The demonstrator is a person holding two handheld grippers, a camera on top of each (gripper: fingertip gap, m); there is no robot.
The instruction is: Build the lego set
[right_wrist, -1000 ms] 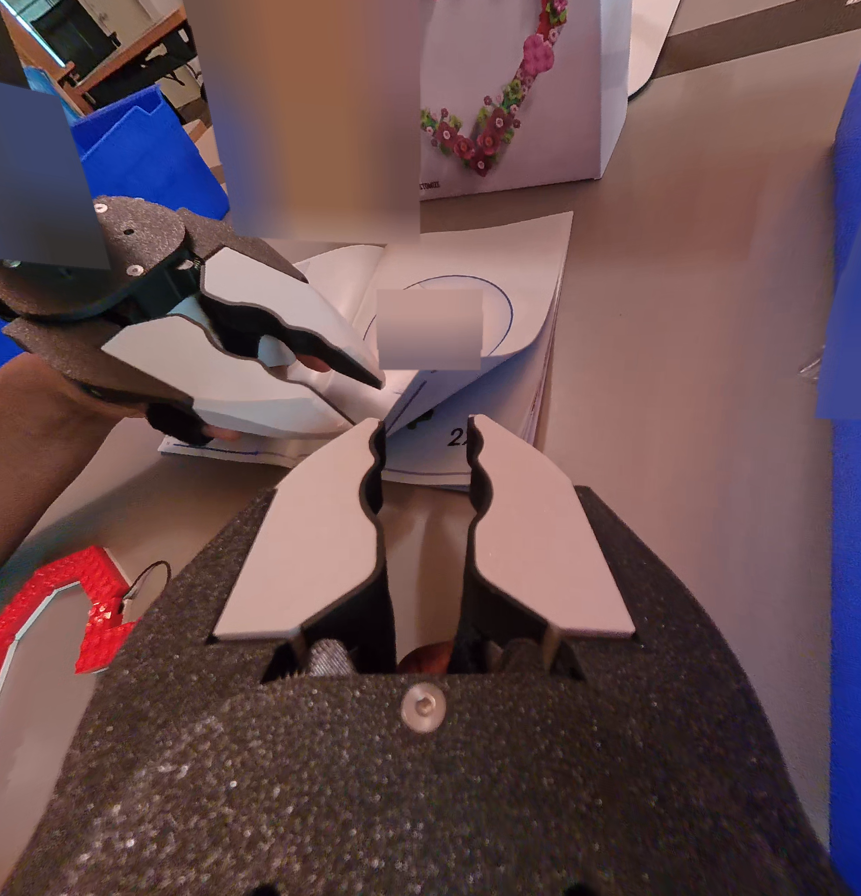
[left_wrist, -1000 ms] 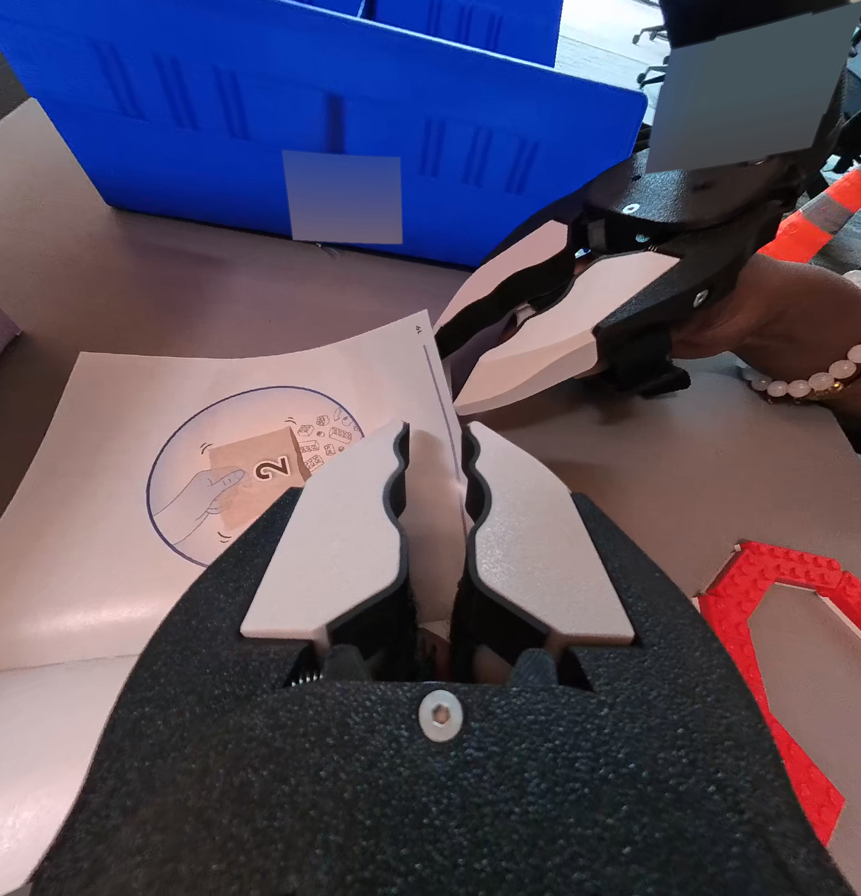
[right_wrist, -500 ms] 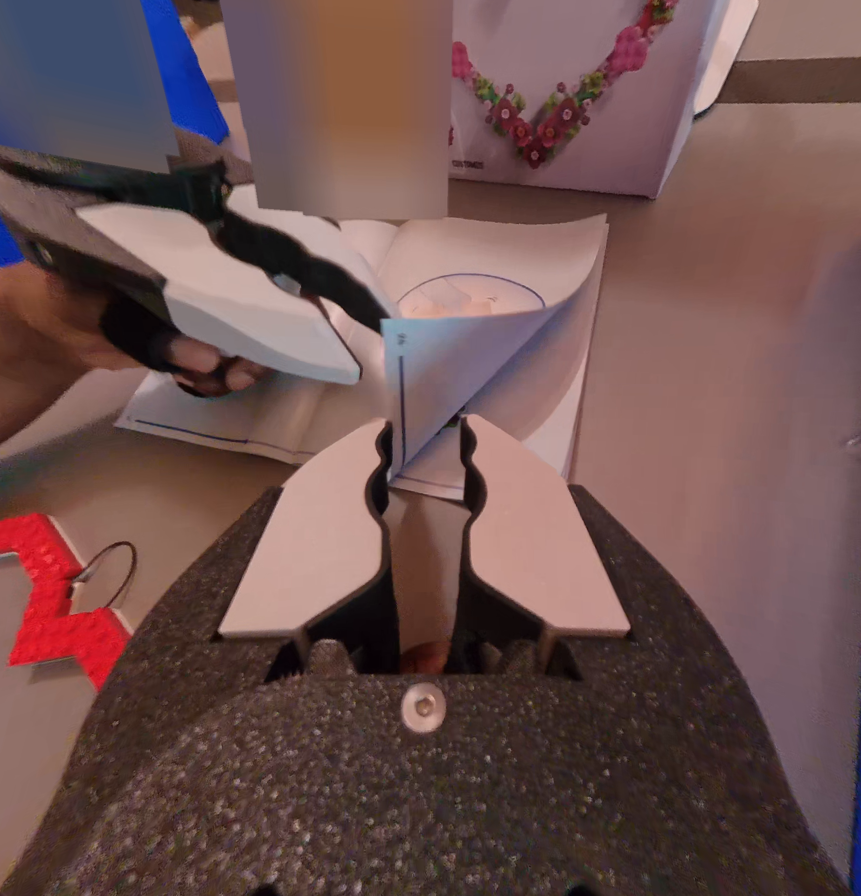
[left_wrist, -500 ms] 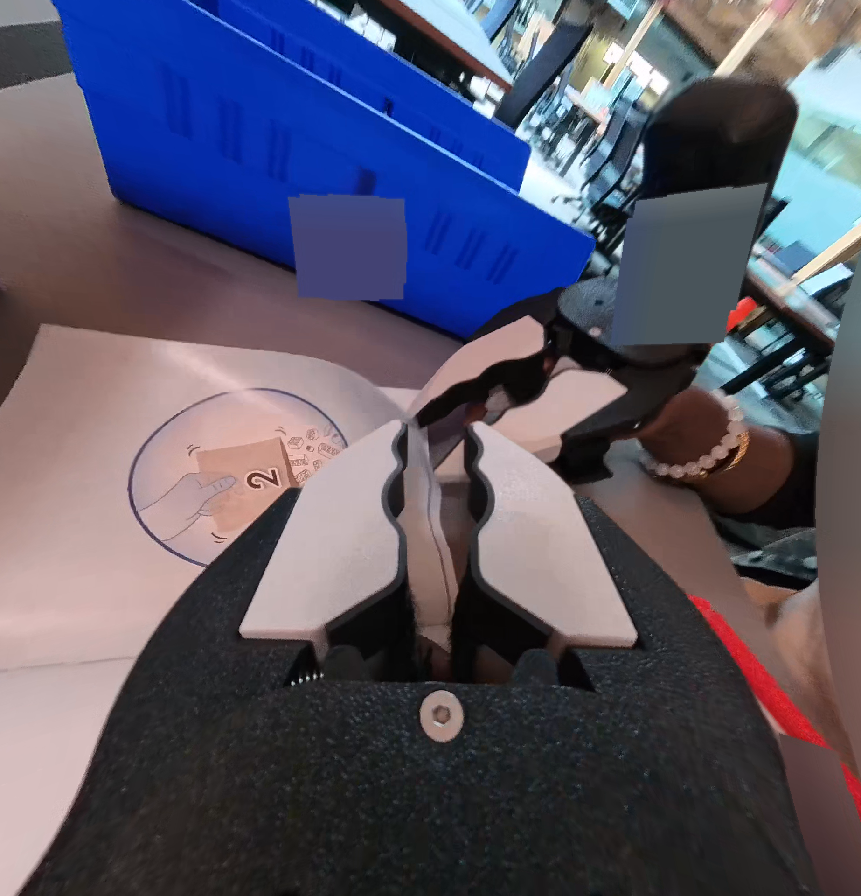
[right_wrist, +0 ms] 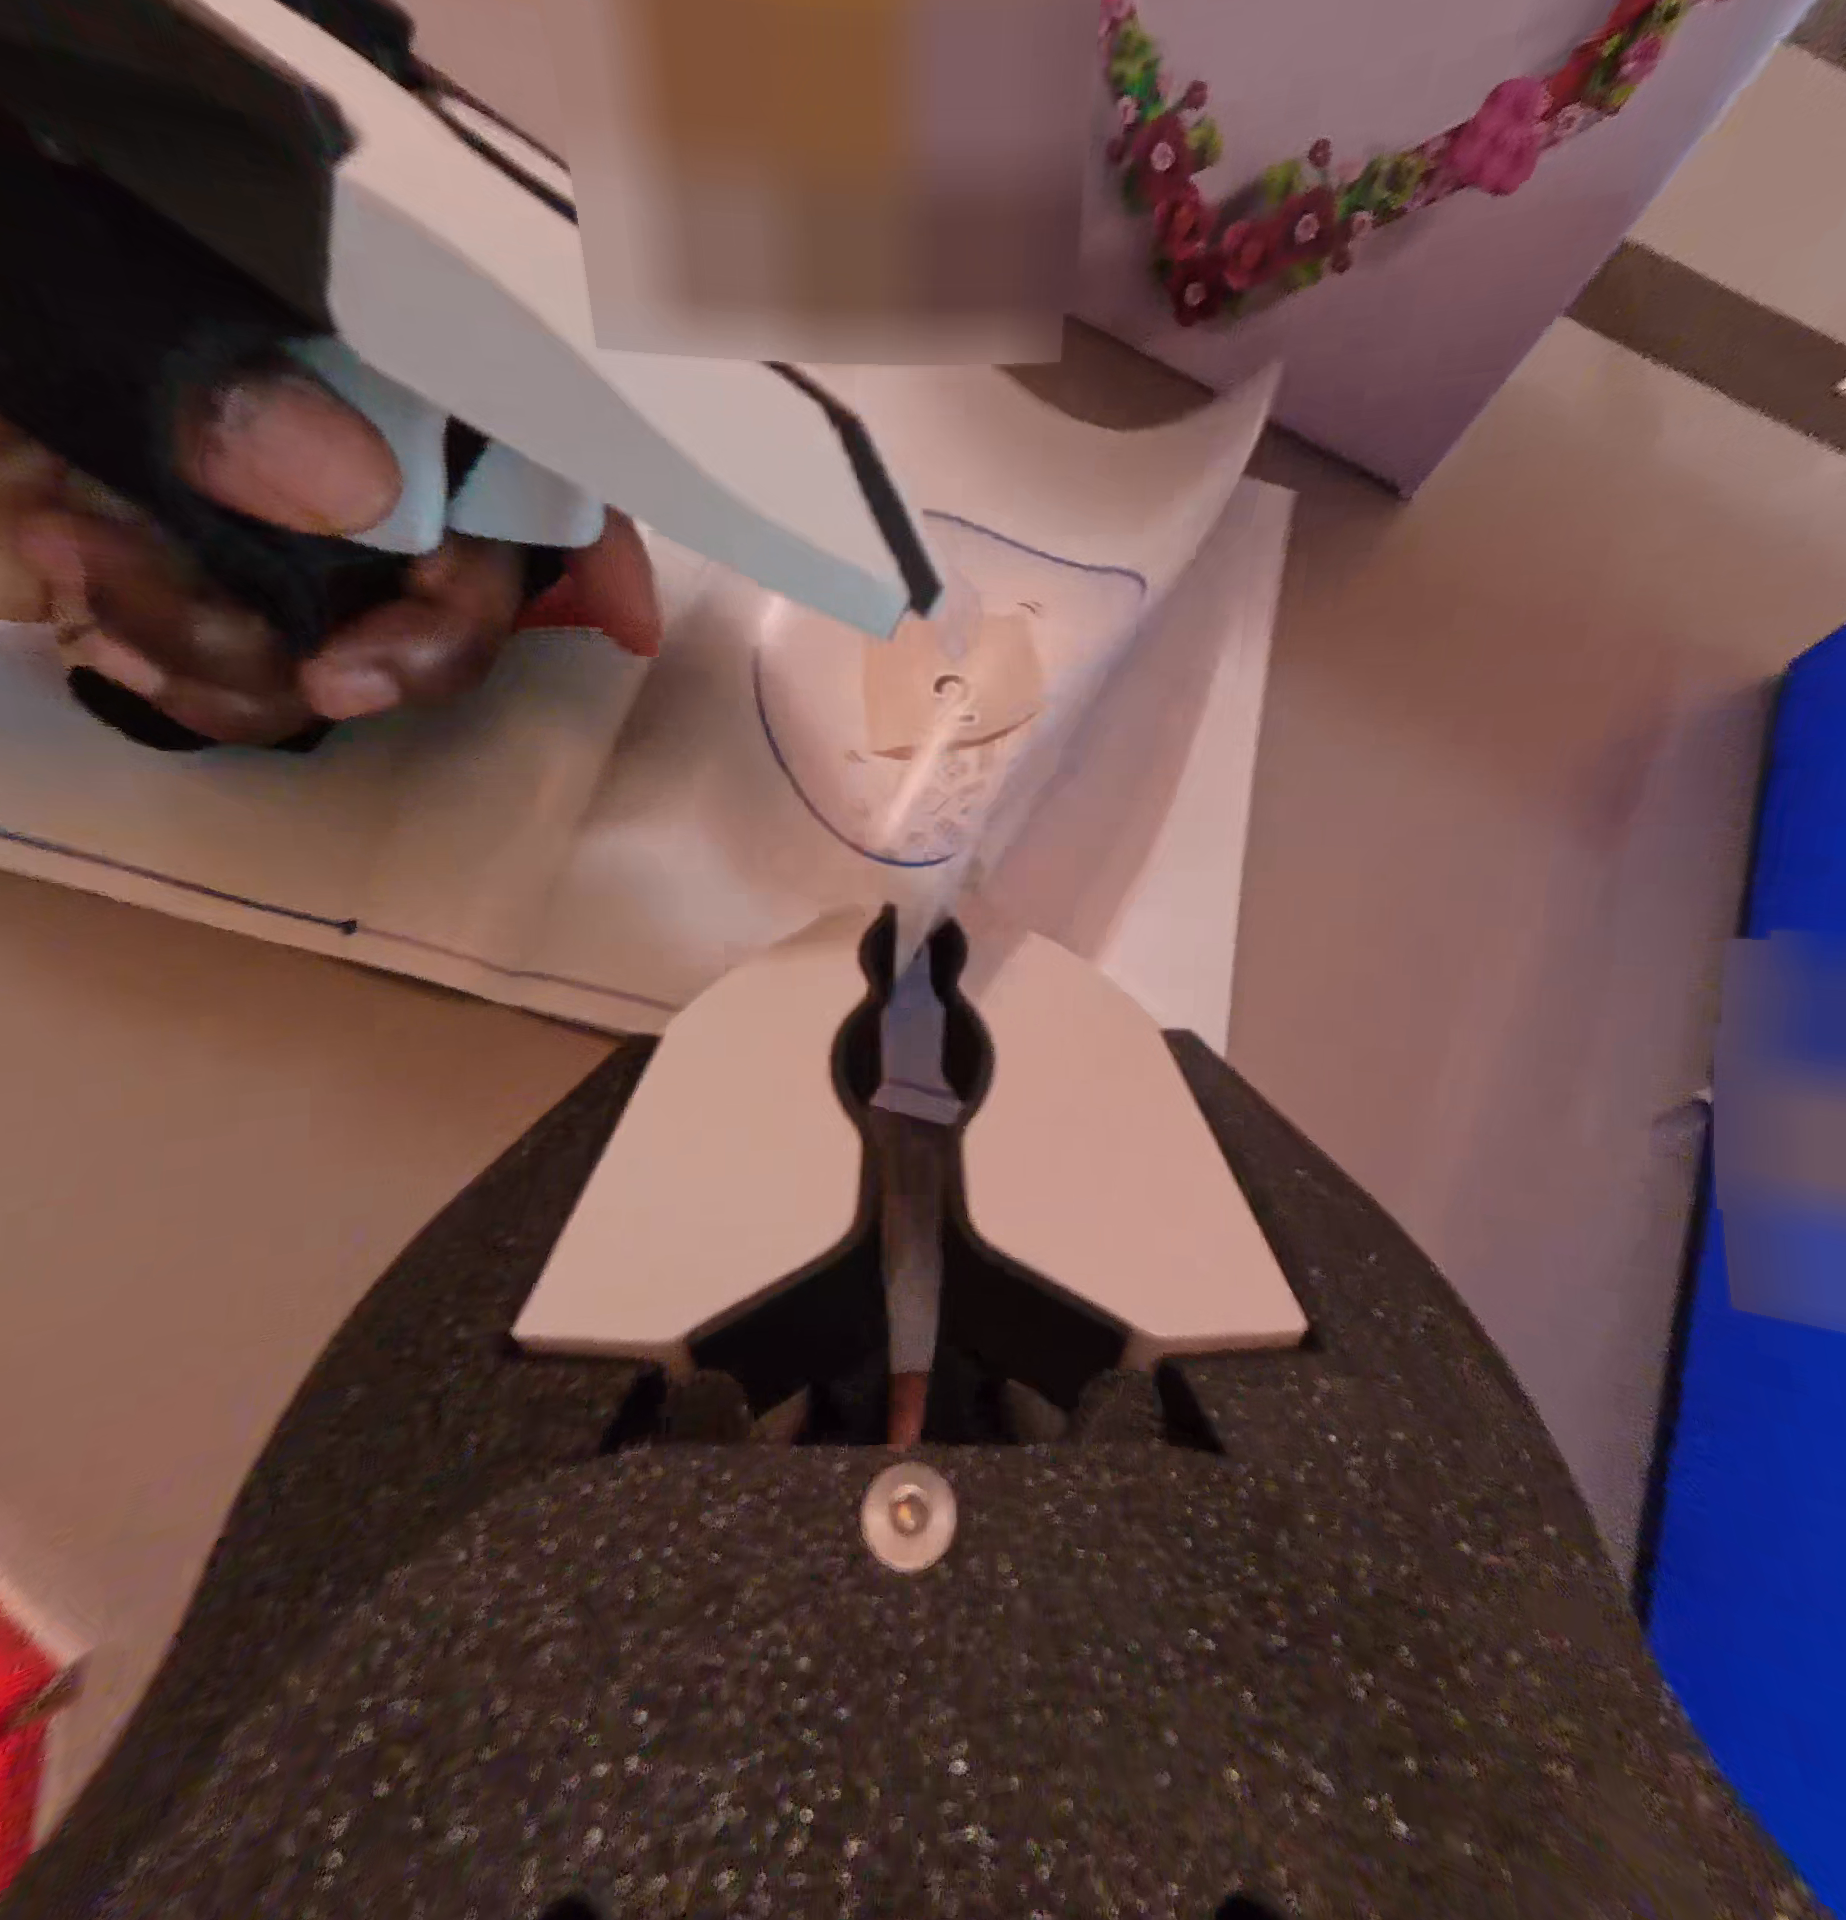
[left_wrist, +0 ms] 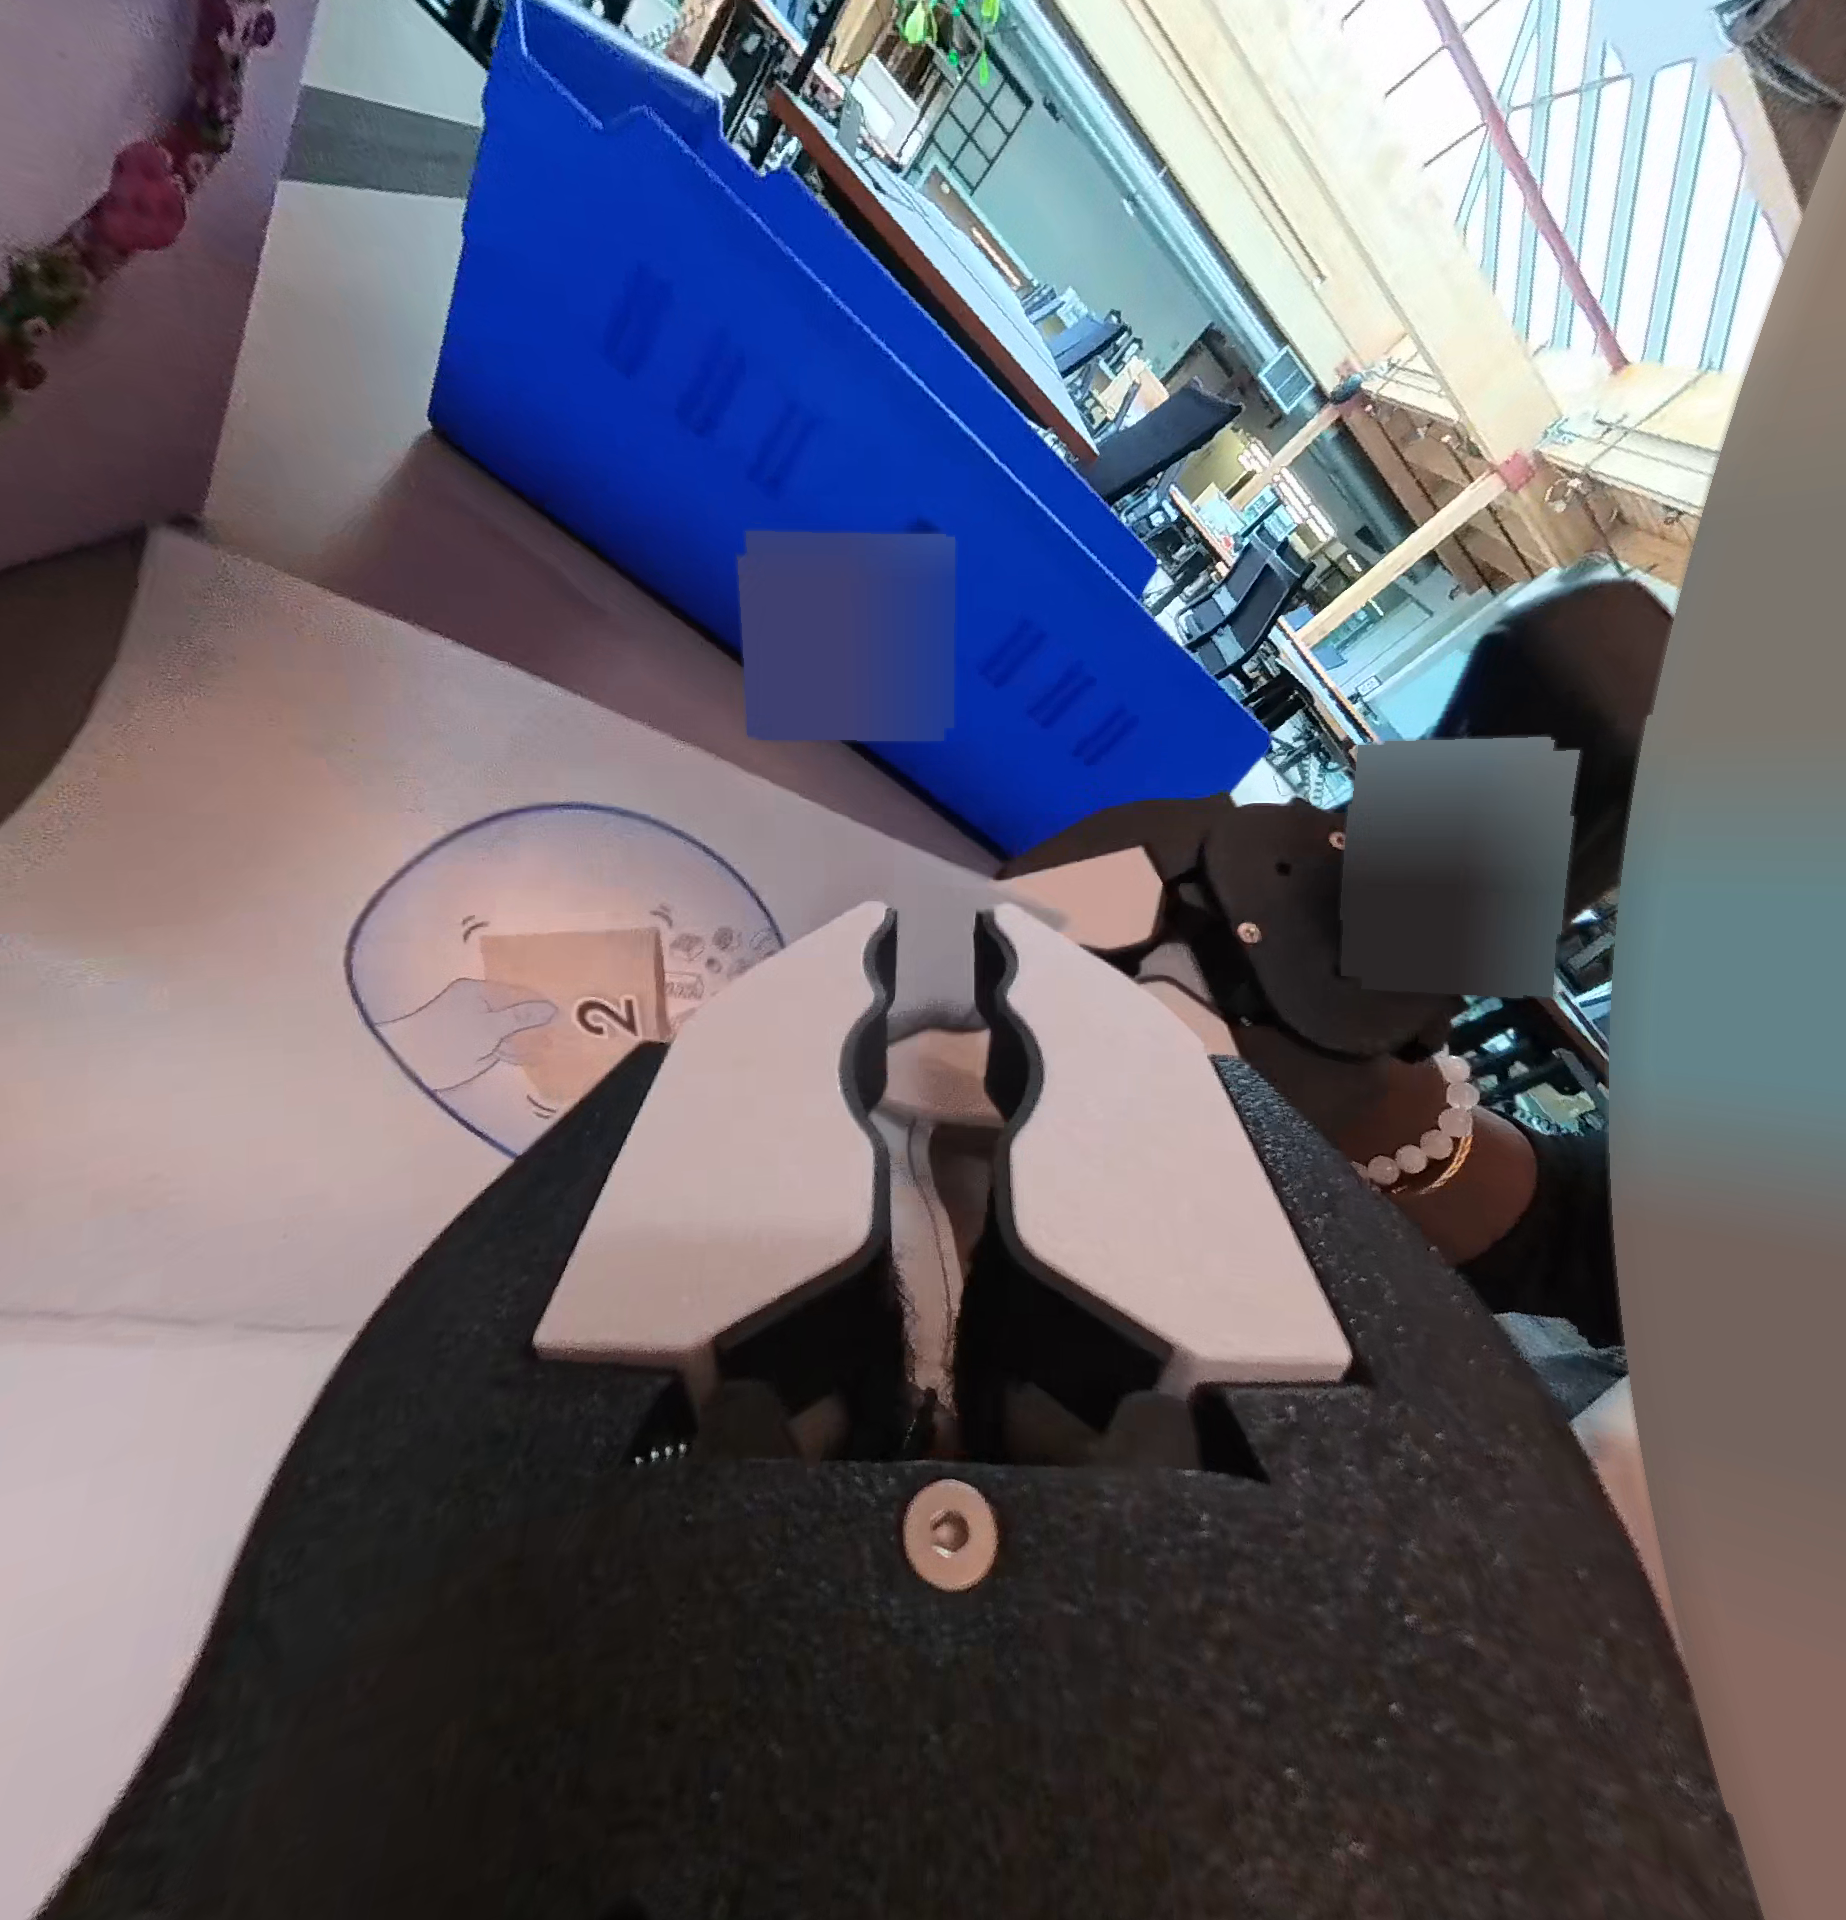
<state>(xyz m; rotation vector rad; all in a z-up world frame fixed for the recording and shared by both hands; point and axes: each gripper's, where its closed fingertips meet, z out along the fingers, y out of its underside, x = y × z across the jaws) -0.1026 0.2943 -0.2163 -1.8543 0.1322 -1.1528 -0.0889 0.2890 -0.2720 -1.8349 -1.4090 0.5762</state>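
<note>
Item one, right gripper (right_wrist: 914, 940): our black textured body with pale grey fingers (right_wrist: 732, 1153), drawn nearly together on the lifted edge of a thin white paper page (right_wrist: 1127, 727), which runs up from between the tips in a curl. The page belongs to the white instruction booklet (right_wrist: 275, 821), lying open on the tan table (right_wrist: 171, 1091); a blue-outlined circle drawing with a tan bag in it shows on the sheet beyond.

Item two, left gripper (left_wrist: 934, 925): the same build, its fingers a narrow gap apart. A pale sheet edge shows in that gap, but we cannot tell whether the tips press on it. In the right wrist view this gripper (right_wrist: 914, 603) reaches in from the upper left, its tip at the circle drawing, with a person's hand (right_wrist: 275, 582) around its grip.

Item three, surroundings. Beyond the left gripper, the right gripper's black body (left_wrist: 1262, 935) shows close by, with a wrist wearing a pale bead bracelet (left_wrist: 1433, 1132). A blue plastic bin (left_wrist: 794, 416) stands past the booklet on the table. A white cardboard box (right_wrist: 1418, 208) printed with a wreath of red and pink flowers stands behind the booklet. A red studded lego piece (right_wrist: 5, 1714) lies at the lower left edge of the right wrist view, well apart from the booklet.
</note>
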